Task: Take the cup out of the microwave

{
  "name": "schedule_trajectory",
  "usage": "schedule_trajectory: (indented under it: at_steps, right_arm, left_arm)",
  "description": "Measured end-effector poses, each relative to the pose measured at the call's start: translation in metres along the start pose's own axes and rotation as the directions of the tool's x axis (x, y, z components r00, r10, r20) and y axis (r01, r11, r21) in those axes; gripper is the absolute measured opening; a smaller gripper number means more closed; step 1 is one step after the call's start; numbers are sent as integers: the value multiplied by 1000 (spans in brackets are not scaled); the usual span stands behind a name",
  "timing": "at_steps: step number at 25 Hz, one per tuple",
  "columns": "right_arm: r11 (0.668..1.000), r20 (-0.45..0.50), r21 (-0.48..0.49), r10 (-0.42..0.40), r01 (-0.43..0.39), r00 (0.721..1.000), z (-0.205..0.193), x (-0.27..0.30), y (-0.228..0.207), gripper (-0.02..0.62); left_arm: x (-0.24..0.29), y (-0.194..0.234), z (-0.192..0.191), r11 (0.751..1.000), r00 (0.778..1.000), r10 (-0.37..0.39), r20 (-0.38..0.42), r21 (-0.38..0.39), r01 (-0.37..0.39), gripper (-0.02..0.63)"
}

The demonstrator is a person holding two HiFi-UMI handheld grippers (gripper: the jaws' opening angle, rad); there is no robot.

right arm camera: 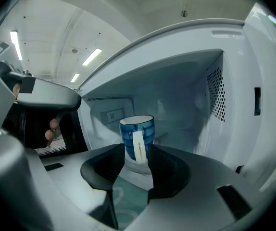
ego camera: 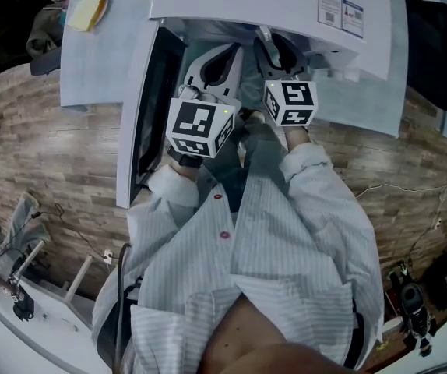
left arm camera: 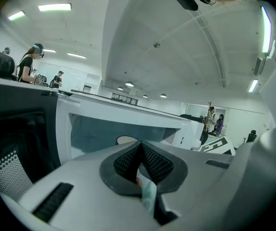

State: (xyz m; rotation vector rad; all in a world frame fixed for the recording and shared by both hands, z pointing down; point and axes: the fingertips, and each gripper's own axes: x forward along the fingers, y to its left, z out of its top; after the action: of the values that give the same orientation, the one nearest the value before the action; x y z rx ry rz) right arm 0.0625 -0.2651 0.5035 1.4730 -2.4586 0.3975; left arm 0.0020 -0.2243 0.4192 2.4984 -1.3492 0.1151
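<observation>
A blue cup (right arm camera: 137, 137) with a white handle stands upright inside the white microwave (ego camera: 270, 6), its handle turned toward me. My right gripper (right arm camera: 137, 161) is open, its jaws on either side of the handle just short of the cup, and the pads are not pressing on it. The cup's foot is hidden behind the jaws. My left gripper (left arm camera: 139, 152) is shut with nothing between its pads and points into the microwave's cavity (left arm camera: 109, 129) beside the open door (left arm camera: 18, 148). From above, both grippers (ego camera: 208, 65) (ego camera: 274, 53) reach into the opening.
The dark door (ego camera: 157, 92) hangs open to the left of my left hand. The cavity's perforated right wall (right arm camera: 216, 95) is close to the right jaw. A yellow item on a plate (ego camera: 87, 10) lies on the table (ego camera: 99, 61) beside the microwave. People (left arm camera: 30, 64) stand far off.
</observation>
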Motion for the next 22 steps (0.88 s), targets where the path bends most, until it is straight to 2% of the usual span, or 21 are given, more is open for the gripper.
schedule_trajectory:
  at_steps: [14, 17, 22]
  right_arm:
    - [999, -12, -1, -33, 33, 999, -5, 18, -4, 149]
    - [999, -8, -1, -45, 45, 999, -5, 18, -7, 104]
    - [999, -7, -16, -50, 50, 999, -5, 18, -7, 97]
  left_arm:
    - [-1, 9, -2, 1000, 1000, 6, -6, -5, -6, 9]
    - [-1, 10, -1, 1000, 1000, 7, -6, -7, -7, 9]
    - [-1, 10, -1, 1000, 1000, 7, -5, -6, -7, 9]
